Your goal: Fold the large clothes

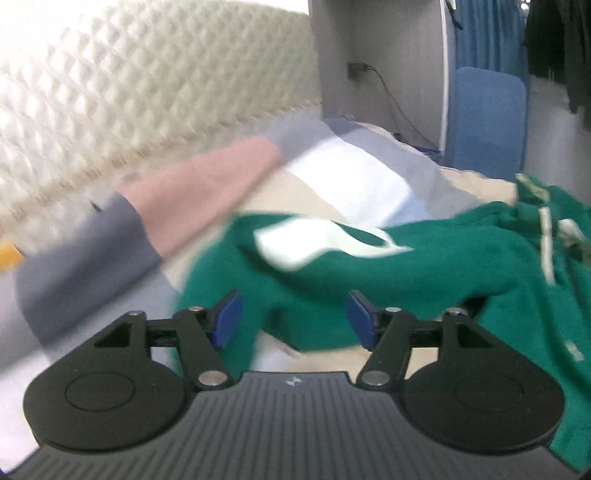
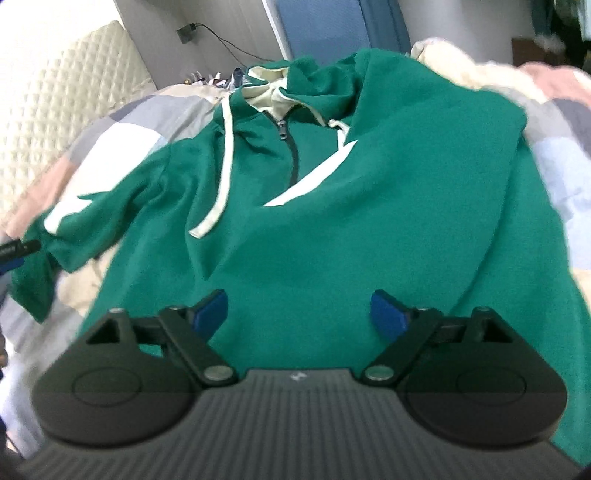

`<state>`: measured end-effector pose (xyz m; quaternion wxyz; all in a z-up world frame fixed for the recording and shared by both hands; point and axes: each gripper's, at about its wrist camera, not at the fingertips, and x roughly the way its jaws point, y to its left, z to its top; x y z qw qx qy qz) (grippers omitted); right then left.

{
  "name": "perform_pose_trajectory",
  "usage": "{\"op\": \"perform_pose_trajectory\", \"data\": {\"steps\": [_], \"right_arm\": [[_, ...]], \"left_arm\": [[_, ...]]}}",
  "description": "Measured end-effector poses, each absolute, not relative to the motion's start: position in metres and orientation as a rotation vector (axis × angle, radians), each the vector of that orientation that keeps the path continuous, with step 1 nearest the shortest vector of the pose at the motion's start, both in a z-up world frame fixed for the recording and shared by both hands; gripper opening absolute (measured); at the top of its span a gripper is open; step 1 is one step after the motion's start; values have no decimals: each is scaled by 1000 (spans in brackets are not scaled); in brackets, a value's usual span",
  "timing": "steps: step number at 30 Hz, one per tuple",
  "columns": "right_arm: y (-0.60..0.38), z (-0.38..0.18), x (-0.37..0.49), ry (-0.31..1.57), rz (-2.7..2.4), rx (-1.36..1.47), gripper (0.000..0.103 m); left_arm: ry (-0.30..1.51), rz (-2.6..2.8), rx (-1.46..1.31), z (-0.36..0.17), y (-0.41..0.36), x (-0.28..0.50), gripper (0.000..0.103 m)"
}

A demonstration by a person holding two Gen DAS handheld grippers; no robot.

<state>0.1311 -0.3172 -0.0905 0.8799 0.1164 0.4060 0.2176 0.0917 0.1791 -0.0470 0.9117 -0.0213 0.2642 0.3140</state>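
Green hoodie (image 2: 332,221) fills the frame centre, spread front-up on the patchwork blanket (image 2: 122,140). Right gripper (image 2: 299,314) released, jaws wide above the hem; left gripper (image 1: 291,317) released beside the sleeve.

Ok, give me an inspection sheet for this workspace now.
Surface: bed with patchwork quilt, pink, grey, white and beige blocks.
Job's things: green hoodie lying front up, zipper closed, white drawstring loose, one sleeve out to the side.
Clutter: small items at the bed's far end, too blurred to name.
Grippers: left hand-held gripper open over the sleeve; right hand-held gripper open over the hoodie's lower front.
Cables: cord from a wall socket.
Surroundings: quilted cream headboard, blue curtain.
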Motion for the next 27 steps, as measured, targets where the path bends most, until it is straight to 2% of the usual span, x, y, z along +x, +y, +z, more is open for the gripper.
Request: {"op": "perform_pose_trajectory", "data": {"steps": [3, 11, 12, 13, 15, 16, 22, 27], "right_arm": [[-314, -88, 133, 839, 464, 260, 86], [-319, -76, 140, 809, 457, 300, 86], [-319, -75, 141, 809, 456, 296, 86], [-319, -75, 141, 812, 454, 284, 86], [-315, -76, 142, 818, 451, 237, 86], [-314, -77, 141, 821, 447, 217, 86], [-320, -74, 141, 834, 435, 192, 86], [-332, -66, 133, 783, 400, 162, 86]], "left_arm": [[539, 722, 3, -44, 195, 89, 78], [665, 804, -98, -67, 237, 113, 76], [669, 808, -115, -69, 241, 116, 67], [677, 809, -110, -69, 244, 120, 41], [715, 813, -92, -66, 247, 124, 15], [720, 804, -92, -60, 247, 126, 9], [624, 712, -12, 15, 218, 125, 7], [543, 583, 157, 97, 154, 127, 7]]}}
